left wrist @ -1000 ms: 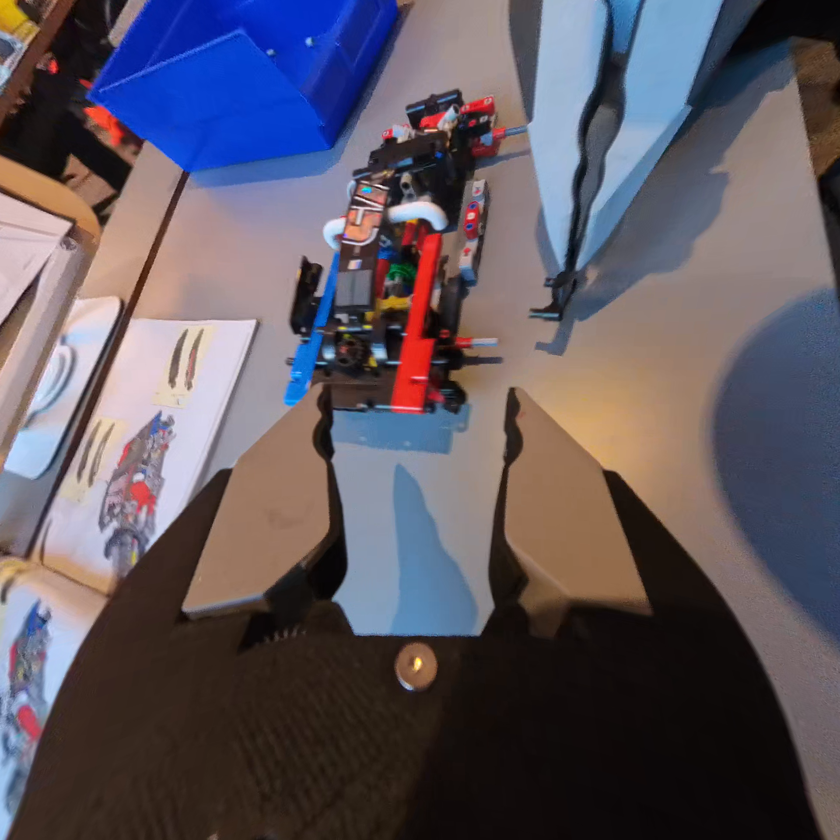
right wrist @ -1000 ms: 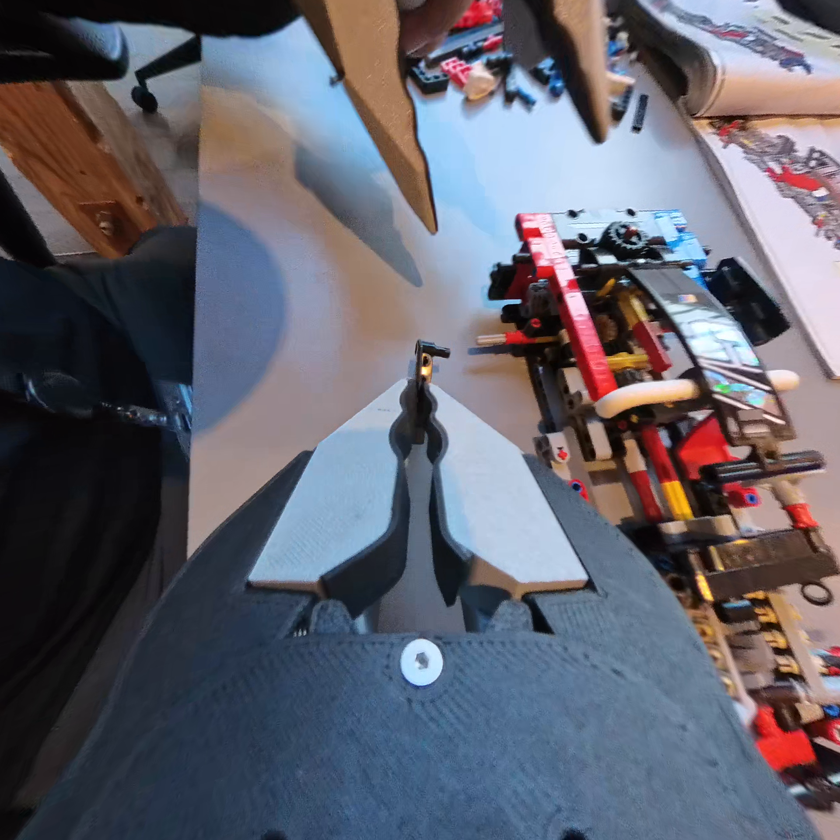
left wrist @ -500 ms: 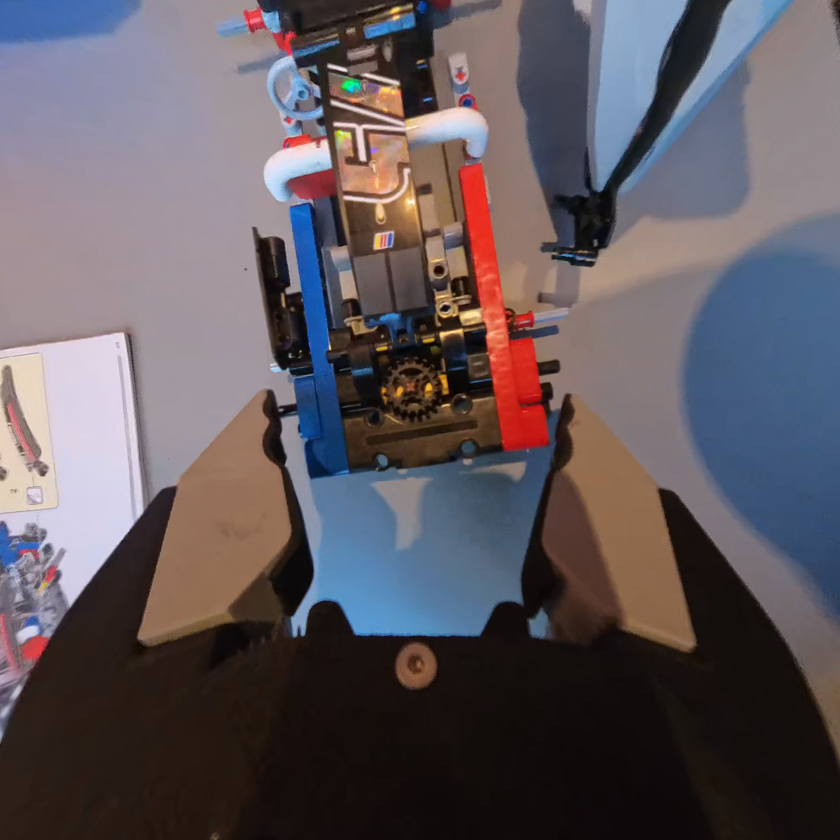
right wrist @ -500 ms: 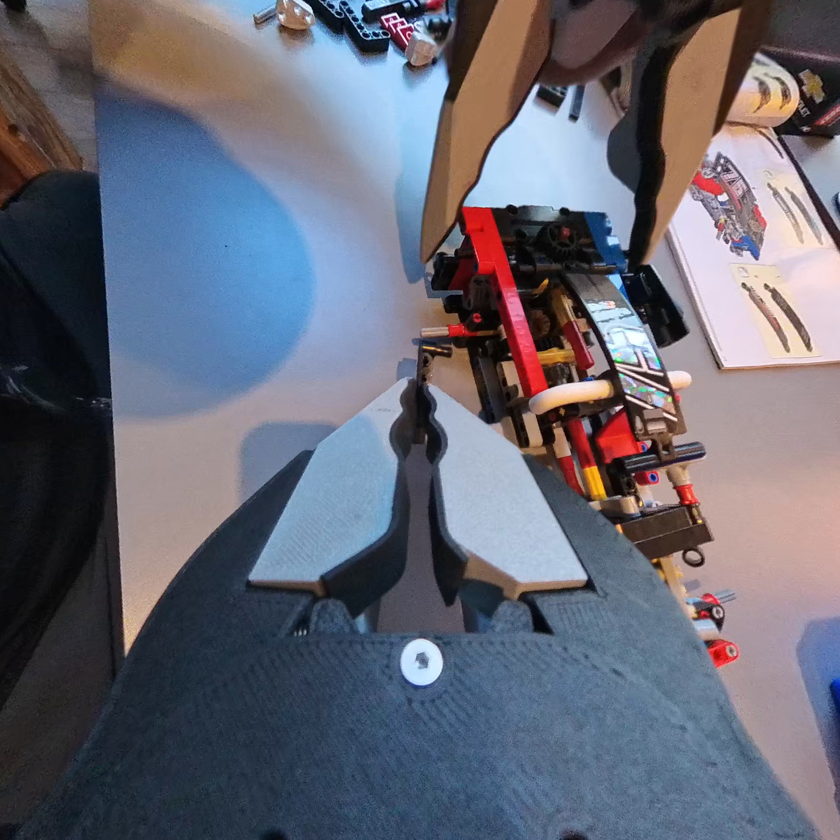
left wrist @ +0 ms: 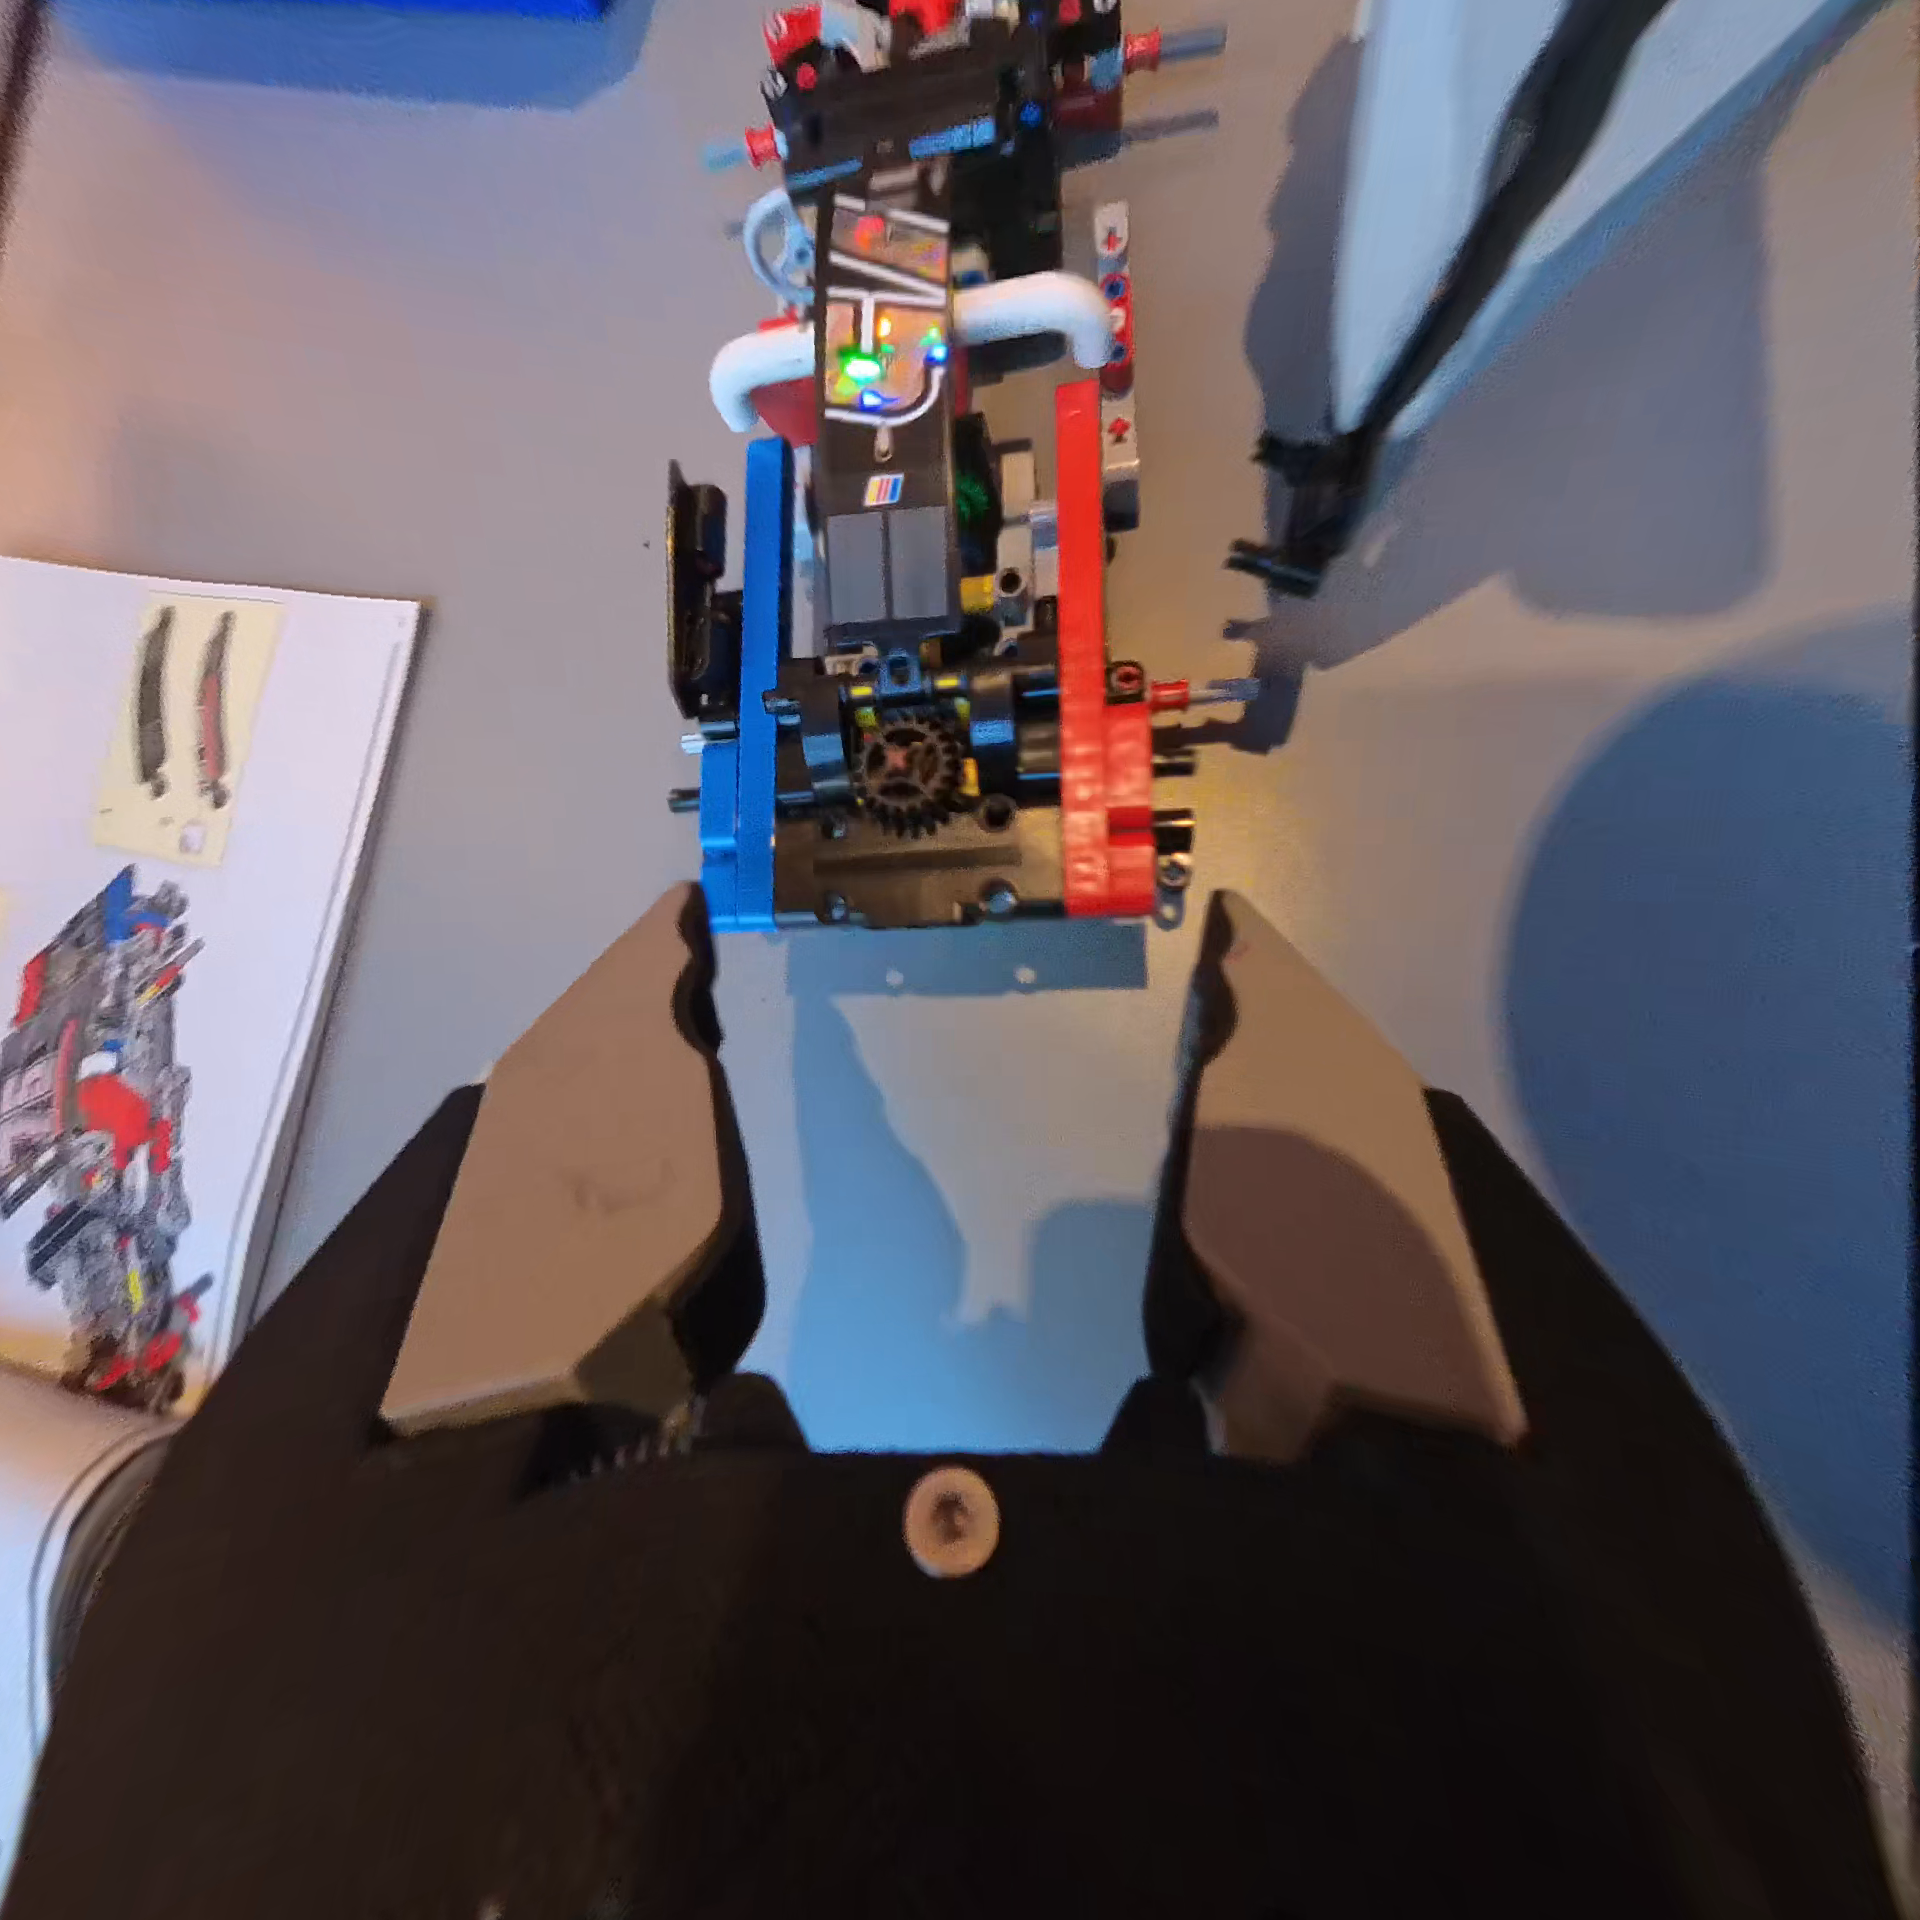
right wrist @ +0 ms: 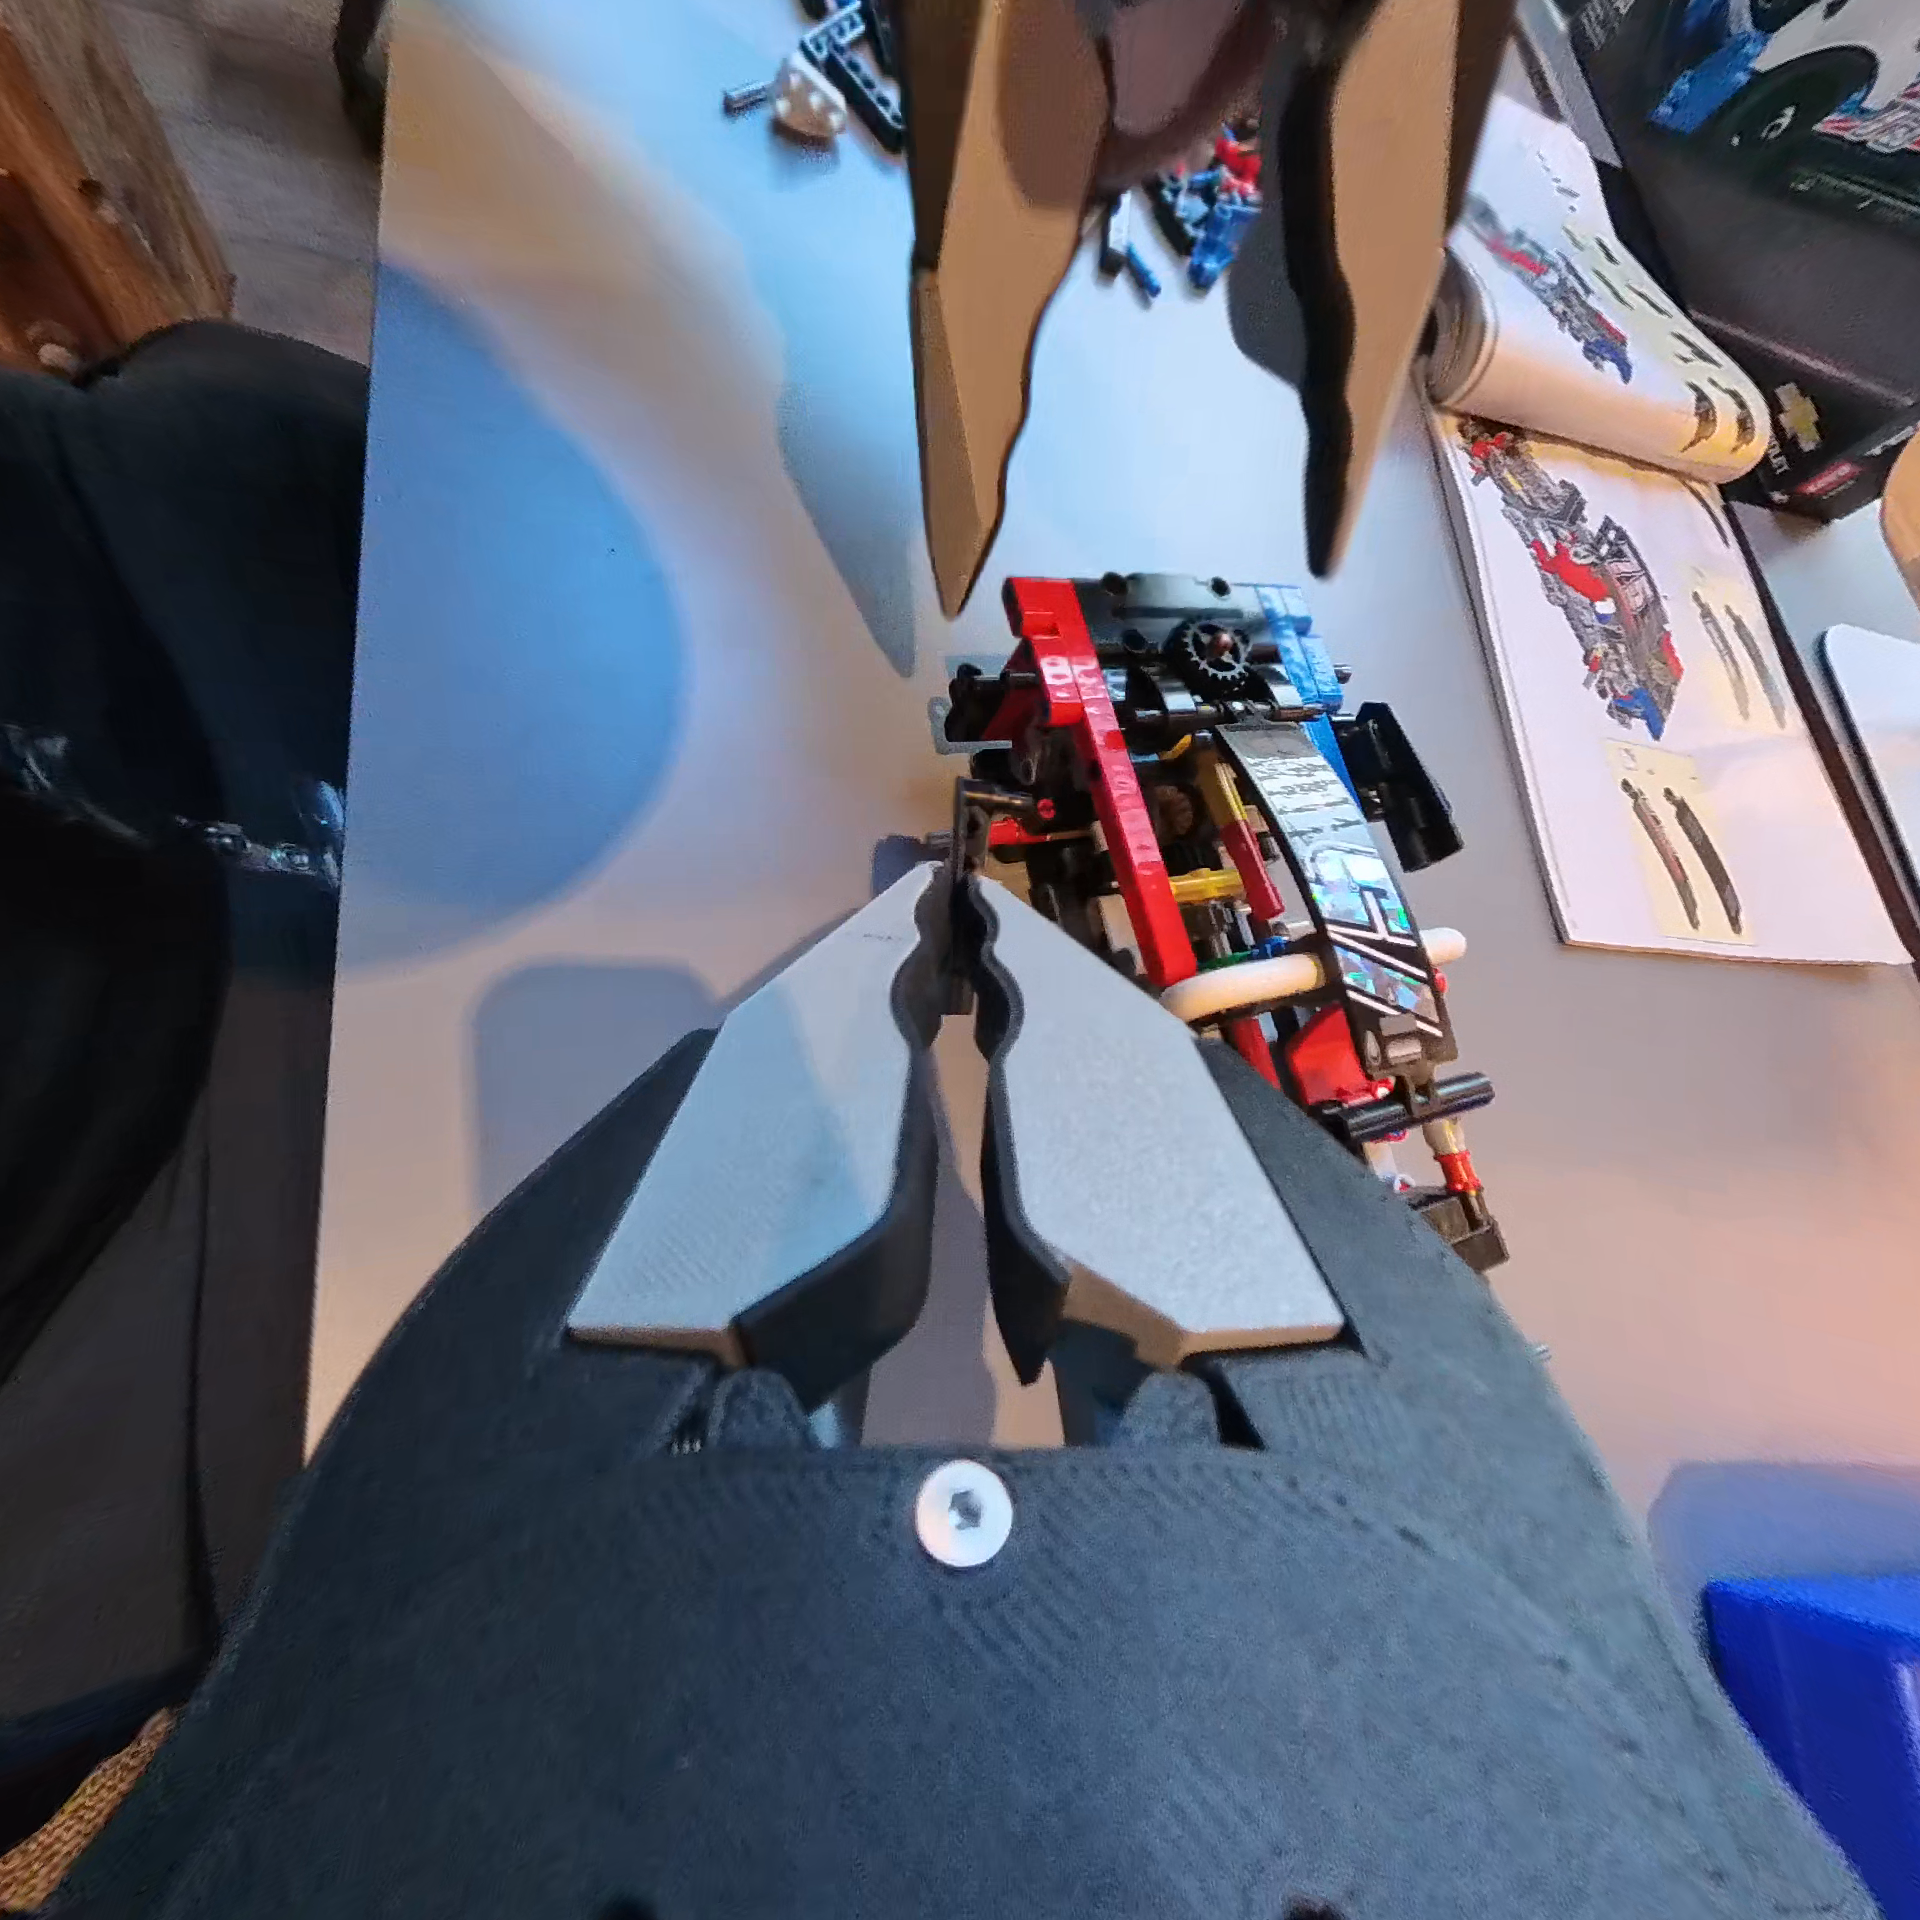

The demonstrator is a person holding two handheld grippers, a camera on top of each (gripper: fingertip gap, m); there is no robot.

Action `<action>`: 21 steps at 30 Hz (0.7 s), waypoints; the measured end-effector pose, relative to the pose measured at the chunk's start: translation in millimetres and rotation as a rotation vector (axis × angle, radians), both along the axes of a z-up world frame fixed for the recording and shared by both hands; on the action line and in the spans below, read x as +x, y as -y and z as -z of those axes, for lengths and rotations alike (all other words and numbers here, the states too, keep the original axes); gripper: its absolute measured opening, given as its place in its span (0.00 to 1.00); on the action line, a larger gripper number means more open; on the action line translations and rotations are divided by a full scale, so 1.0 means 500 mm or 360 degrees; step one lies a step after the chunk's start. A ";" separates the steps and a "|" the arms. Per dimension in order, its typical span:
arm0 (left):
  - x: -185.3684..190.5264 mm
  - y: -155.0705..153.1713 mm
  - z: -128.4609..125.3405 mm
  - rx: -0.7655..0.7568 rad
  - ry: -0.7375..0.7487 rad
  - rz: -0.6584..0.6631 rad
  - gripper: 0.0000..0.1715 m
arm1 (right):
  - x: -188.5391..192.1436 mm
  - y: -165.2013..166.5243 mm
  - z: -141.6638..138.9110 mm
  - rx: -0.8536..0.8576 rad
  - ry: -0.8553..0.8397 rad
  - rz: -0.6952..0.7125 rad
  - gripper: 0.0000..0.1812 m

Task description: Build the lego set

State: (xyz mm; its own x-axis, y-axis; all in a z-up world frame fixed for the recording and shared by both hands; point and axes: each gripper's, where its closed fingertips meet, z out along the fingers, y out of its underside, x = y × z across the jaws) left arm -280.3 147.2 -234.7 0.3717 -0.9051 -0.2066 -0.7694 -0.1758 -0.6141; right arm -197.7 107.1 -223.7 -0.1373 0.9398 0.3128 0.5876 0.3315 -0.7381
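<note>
Surface: we worked on a grey table (left wrist: 416, 312), lit warm in places, with rounded blue shadows across it.
Room: we saw a wooden piece of furniture (right wrist: 94, 177) past the table's edge and a dark boxed set (right wrist: 1766, 156) at the far corner.
Car model: the half-built lego car (left wrist: 914, 623) stood on the table between our two tools, its red beam (left wrist: 1081, 623) on one side and blue beam (left wrist: 764, 644) on the other.
Left gripper (left wrist: 951, 914): we held its fingers spread apart, just short of the car's gear end, touching nothing.
Right gripper (right wrist: 961, 894): we had its fingers pressed together on a small black part (right wrist: 971, 821), just beside the red beam.
Left view only: a strip of blue bin (left wrist: 312, 10) at the top edge.
Right view only: loose pieces (right wrist: 1195, 218) at the far end, and the open instruction booklet (right wrist: 1662, 727) with its curled page.
</note>
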 end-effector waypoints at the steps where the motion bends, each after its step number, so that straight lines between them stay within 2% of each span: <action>1: 0.000 0.014 -0.010 0.0027 0.0024 -0.0009 0.45 | -0.004 -0.002 -0.001 0.0000 -0.0005 -0.0007 0.00; 5: 0.020 0.049 -0.017 0.0069 0.0043 -0.0072 0.18 | -0.023 -0.013 -0.007 0.0035 -0.0007 -0.0046 0.00; 7: 0.047 0.063 -0.014 0.0027 0.0102 -0.0086 0.15 | -0.029 -0.019 -0.007 0.0037 0.0015 -0.0068 0.00; 10: 0.078 0.067 -0.011 0.0045 0.0189 -0.0117 0.04 | -0.031 -0.026 0.003 0.0006 0.0085 -0.0107 0.00; 13: 0.080 0.060 -0.010 0.0065 0.0230 -0.0140 0.04 | -0.033 -0.019 0.004 -0.0038 0.0110 -0.0178 0.00; 15: 0.077 0.051 -0.018 0.0068 0.0250 -0.0180 0.17 | -0.035 -0.019 0.004 -0.0055 0.0127 -0.0205 0.00; 21: 0.083 0.041 -0.027 0.0082 0.0220 -0.0169 0.14 | -0.044 -0.033 0.006 -0.0053 0.0185 -0.0261 0.00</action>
